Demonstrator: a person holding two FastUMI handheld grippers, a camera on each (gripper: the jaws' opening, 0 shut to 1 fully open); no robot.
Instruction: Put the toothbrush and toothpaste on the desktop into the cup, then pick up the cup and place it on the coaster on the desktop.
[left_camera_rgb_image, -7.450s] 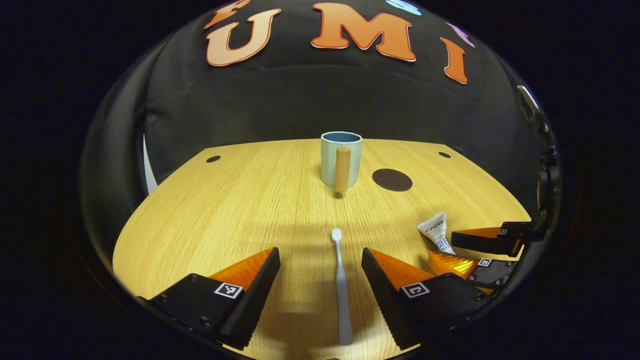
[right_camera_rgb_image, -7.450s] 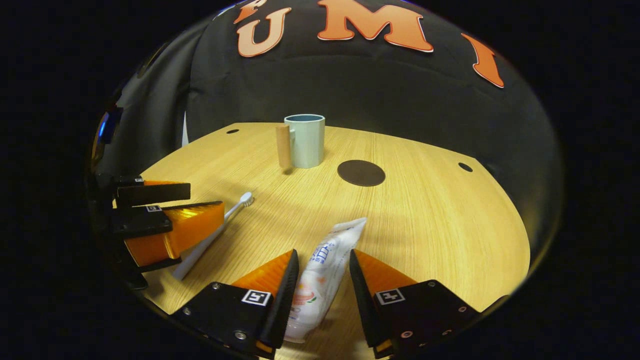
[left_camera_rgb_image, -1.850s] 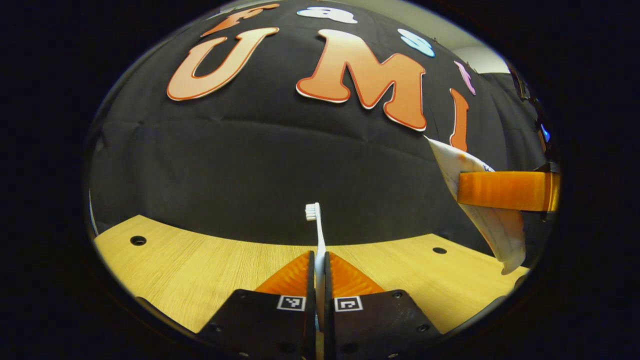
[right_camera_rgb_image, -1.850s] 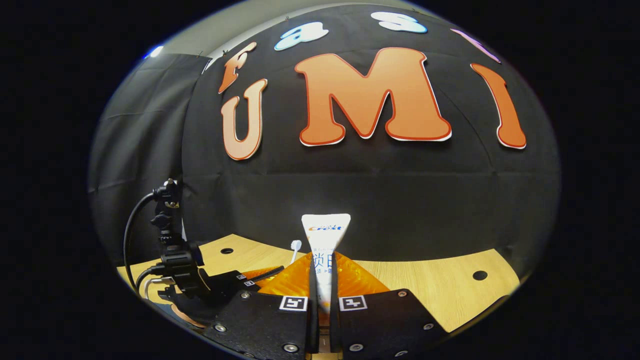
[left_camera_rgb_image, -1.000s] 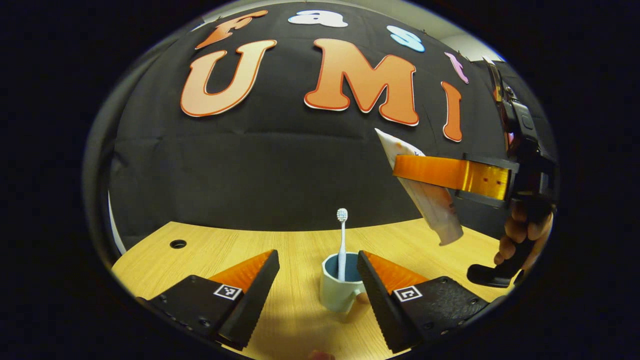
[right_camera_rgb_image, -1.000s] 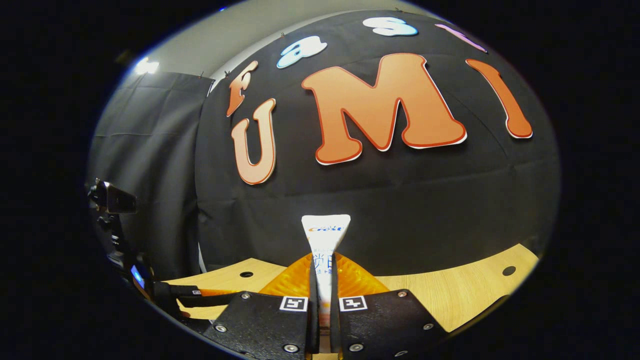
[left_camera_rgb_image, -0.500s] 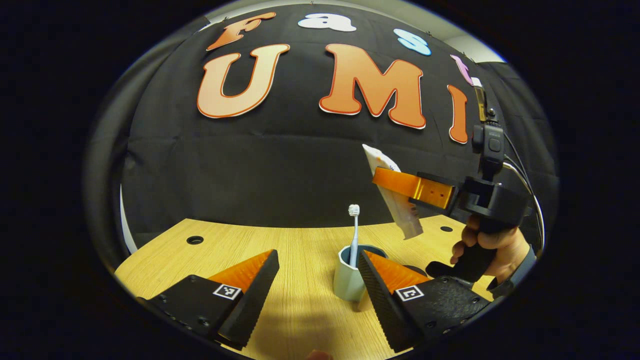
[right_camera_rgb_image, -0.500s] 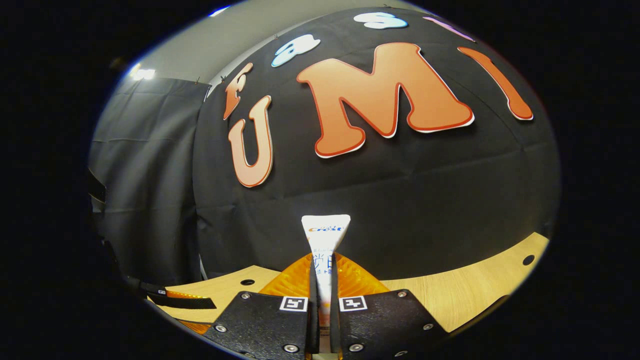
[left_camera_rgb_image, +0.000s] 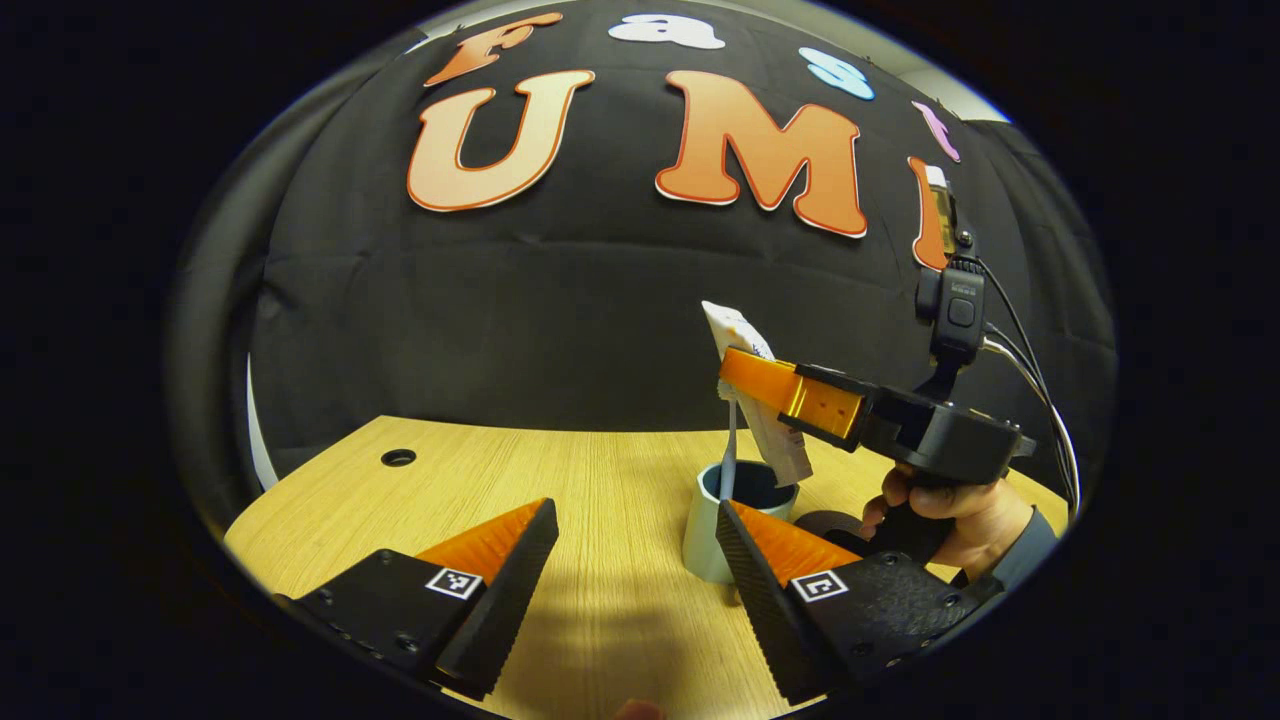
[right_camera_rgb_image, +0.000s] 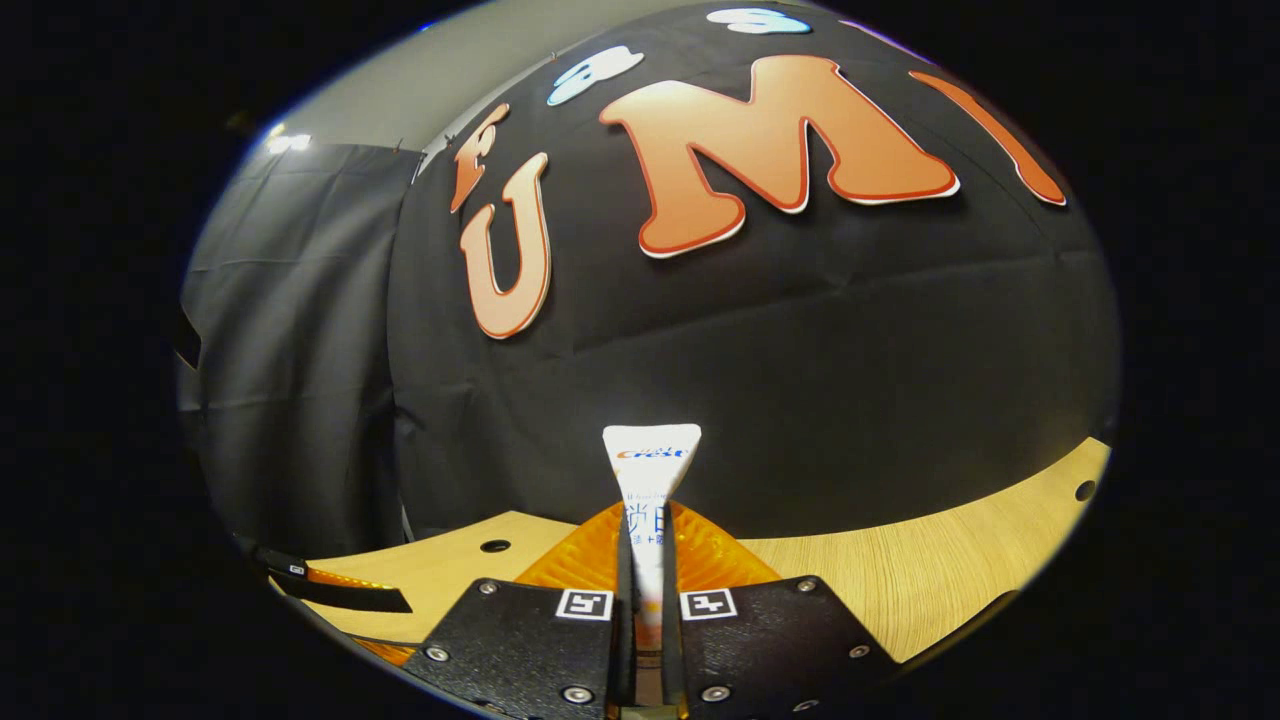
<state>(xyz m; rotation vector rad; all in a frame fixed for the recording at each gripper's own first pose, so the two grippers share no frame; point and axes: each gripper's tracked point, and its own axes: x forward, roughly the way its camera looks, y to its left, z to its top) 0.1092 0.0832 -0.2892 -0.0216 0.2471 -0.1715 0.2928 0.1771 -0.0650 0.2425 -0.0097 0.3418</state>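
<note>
White toothpaste (right_camera_rgb_image: 648, 480) pinched tight between right gripper (right_camera_rgb_image: 640, 590) fingers, hanging over pale cup (left_camera_rgb_image: 712, 535) in left gripper view; left gripper (left_camera_rgb_image: 635, 560) fingers spread wide, holding nothing; toothbrush (left_camera_rgb_image: 729, 455) upright in cup; dark coaster (left_camera_rgb_image: 828, 522) at cup's 3 o'clock on wooden desk (left_camera_rgb_image: 560, 500)

Left gripper (left_camera_rgb_image: 630, 560): black blocky bodies w/ square b/w tag markers and small screws. Right gripper (left_camera_rgb_image: 735, 372): black housing, camera on a post above it, thin black cables trailing behind; hand (left_camera_rgb_image: 945, 510) on its grip, grey sleeve cuff (left_camera_rgb_image: 1025, 545).
</note>
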